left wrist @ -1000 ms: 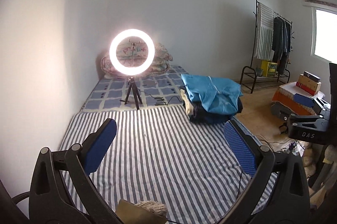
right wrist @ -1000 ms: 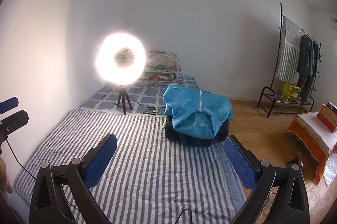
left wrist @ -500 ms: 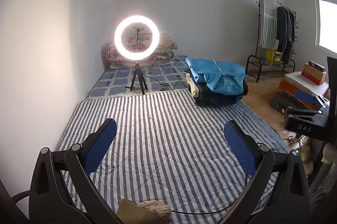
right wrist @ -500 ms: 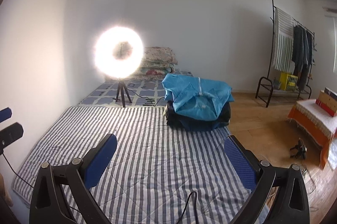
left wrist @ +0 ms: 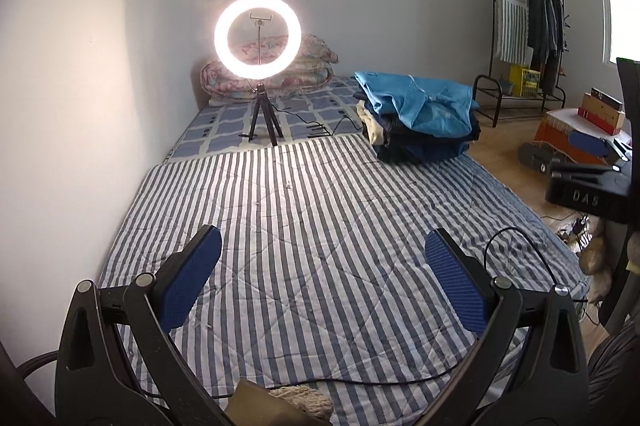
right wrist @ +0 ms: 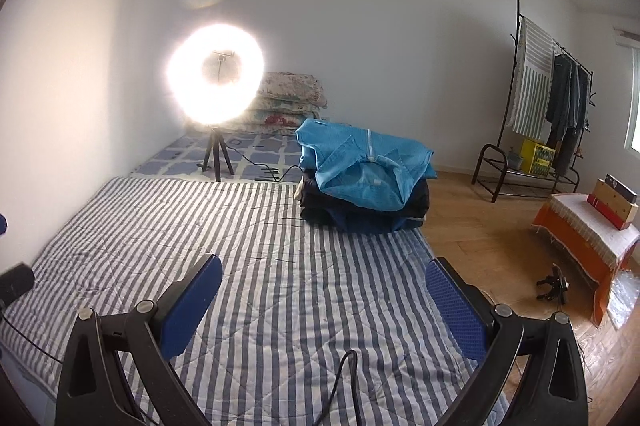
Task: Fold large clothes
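Both the left tongs point(left wrist: 322, 276) and right tongs point(right wrist: 324, 302) gape wide and empty above the striped bed point(left wrist: 320, 226), whose near and middle stretch lies bare, while the pile of clothes point(right wrist: 366, 181) sits at its far right edge, beside the ring light point(left wrist: 258, 35).

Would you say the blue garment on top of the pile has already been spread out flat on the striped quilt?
No, the blue garment lies crumpled on top of the clothes pile at the far edge of the striped quilt.
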`<state>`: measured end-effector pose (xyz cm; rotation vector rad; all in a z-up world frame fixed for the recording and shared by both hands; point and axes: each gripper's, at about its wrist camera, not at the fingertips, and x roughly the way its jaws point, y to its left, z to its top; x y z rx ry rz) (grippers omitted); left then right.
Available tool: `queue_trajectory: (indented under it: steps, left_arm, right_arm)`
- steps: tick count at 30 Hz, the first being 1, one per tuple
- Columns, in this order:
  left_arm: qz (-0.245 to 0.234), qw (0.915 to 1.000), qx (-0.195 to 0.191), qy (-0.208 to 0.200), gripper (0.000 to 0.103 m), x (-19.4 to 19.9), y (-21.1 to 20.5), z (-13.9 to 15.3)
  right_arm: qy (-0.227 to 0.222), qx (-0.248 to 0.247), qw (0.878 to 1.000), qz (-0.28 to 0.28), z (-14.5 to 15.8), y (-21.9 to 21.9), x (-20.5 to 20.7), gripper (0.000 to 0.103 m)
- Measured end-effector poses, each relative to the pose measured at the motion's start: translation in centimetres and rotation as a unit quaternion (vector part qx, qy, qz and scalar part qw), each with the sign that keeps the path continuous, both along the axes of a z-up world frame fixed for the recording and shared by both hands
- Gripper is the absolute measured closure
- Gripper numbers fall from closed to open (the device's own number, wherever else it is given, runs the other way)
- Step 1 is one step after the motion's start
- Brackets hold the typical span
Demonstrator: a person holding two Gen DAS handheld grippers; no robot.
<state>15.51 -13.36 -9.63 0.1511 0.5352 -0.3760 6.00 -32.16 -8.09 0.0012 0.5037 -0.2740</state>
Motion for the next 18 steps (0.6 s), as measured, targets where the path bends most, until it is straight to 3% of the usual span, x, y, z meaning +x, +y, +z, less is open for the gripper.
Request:
queue_trajectory:
  steps: [18]
  left_arm:
    - [0.000, 0.9998, -0.018, -0.006, 0.000, -0.47, 0.28, 0.92]
  right_arm:
    - [0.000, 0.003, 1.000, 0.001, -0.07, 0.30, 0.14, 0.000]
